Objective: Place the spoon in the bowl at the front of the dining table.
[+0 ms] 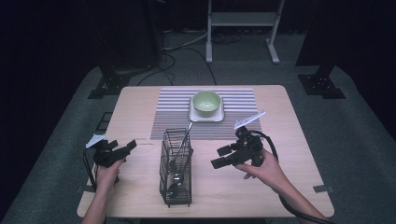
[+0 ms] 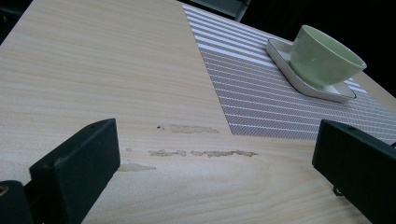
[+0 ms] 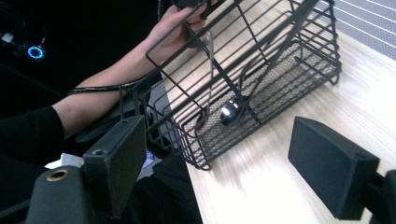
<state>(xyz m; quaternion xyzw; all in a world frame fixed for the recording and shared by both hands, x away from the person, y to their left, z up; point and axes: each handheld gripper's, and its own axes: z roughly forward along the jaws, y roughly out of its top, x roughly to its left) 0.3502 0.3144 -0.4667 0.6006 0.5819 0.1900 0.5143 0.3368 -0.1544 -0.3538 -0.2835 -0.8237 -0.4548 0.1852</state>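
Both grippers, left [image 1: 130,147] and right [image 1: 219,157], sit wide open and empty either side of the basket [image 1: 176,169], bowl [image 1: 206,103] behind it.

Matt wood-grain table [image 1: 289,154], glossy bowl [image 1: 206,103], blk wire basket [image 1: 176,168].

A light wooden table [image 1: 280,186] stands on a grey carpet floor [image 1: 359,140]. Behind it is a white metal frame stand [image 1: 243,21] and black cables [image 1: 187,51] on the floor. The room around is very dark.
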